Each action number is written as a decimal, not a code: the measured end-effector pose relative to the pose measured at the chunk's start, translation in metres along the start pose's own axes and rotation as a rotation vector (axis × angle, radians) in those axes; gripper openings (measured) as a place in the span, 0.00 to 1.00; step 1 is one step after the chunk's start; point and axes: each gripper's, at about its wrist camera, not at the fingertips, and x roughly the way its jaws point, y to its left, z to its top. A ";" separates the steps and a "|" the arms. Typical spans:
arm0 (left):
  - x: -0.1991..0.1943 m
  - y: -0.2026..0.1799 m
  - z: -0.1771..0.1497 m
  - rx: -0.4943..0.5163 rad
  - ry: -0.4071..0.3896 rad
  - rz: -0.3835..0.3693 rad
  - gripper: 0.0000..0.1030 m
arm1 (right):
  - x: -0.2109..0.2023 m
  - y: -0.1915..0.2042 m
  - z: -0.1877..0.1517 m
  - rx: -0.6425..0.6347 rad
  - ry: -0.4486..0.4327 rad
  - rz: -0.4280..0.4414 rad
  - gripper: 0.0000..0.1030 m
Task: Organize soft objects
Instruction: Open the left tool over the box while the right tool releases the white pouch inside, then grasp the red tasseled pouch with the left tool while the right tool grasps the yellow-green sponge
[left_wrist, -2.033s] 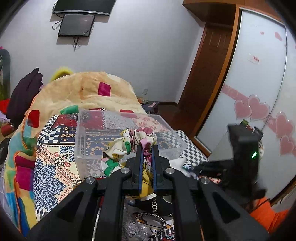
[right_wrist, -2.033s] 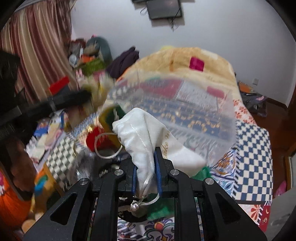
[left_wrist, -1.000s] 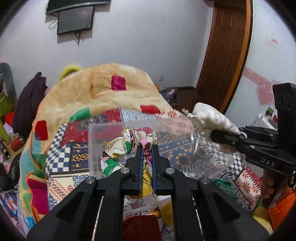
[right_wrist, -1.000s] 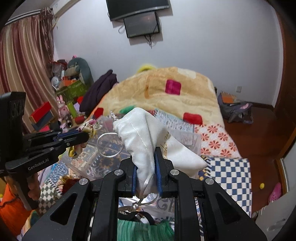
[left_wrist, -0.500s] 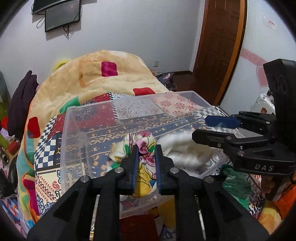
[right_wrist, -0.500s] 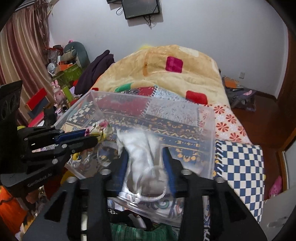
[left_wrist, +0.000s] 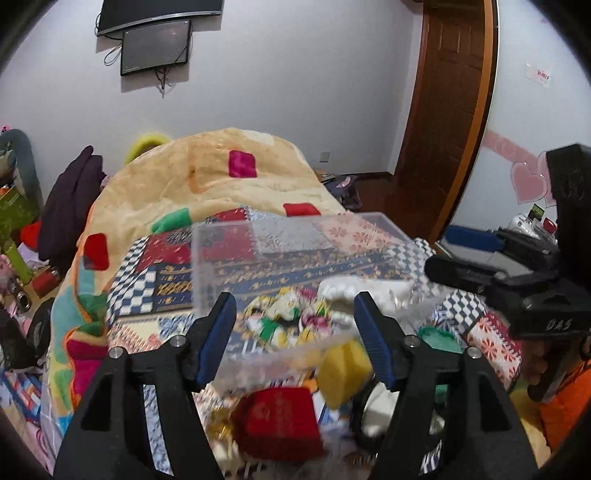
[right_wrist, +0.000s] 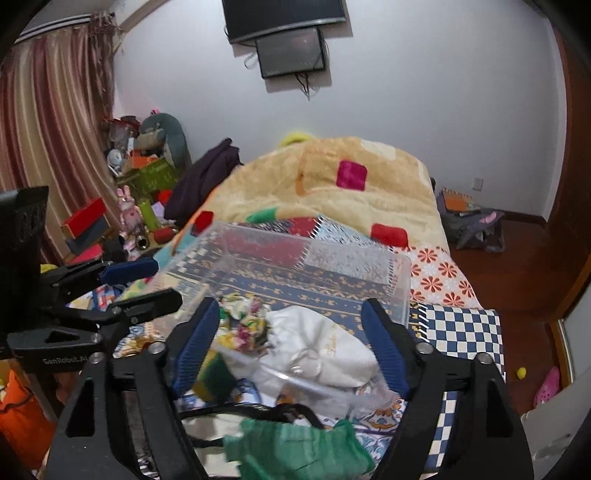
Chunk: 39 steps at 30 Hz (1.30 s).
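Note:
A clear plastic bin (left_wrist: 207, 266) (right_wrist: 399, 280) stands on the patterned bed. Inside it lie a floral scrunchie (left_wrist: 288, 314) (right_wrist: 245, 317) and a white drawstring pouch (left_wrist: 364, 290) (right_wrist: 321, 347), side by side. My left gripper (left_wrist: 293, 328) is open and empty just in front of the bin. My right gripper (right_wrist: 291, 339) is open and empty over the bin's near side. In front of the bin lie a red pouch (left_wrist: 280, 421), a yellow soft piece (left_wrist: 341, 365) and a green cloth (right_wrist: 295, 446).
A tan quilt (left_wrist: 207, 184) is heaped at the far end of the bed. Cluttered shelves and a dark garment (right_wrist: 207, 173) stand on the left. A wooden door (left_wrist: 443, 110) and bags on the floor (right_wrist: 469, 218) are on the right.
Both grippers have opened and pulled back. The scrunchie and the white pouch, held a second ago, now lie in the bin.

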 end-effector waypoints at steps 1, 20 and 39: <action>-0.003 0.002 -0.005 -0.001 0.010 0.006 0.65 | -0.003 0.005 -0.001 -0.008 -0.005 0.006 0.75; 0.010 0.034 -0.080 -0.084 0.134 0.097 0.65 | 0.042 0.047 -0.041 -0.016 0.161 0.093 0.75; 0.005 0.030 -0.083 -0.080 0.142 0.048 0.11 | 0.049 0.058 -0.053 -0.048 0.214 0.119 0.27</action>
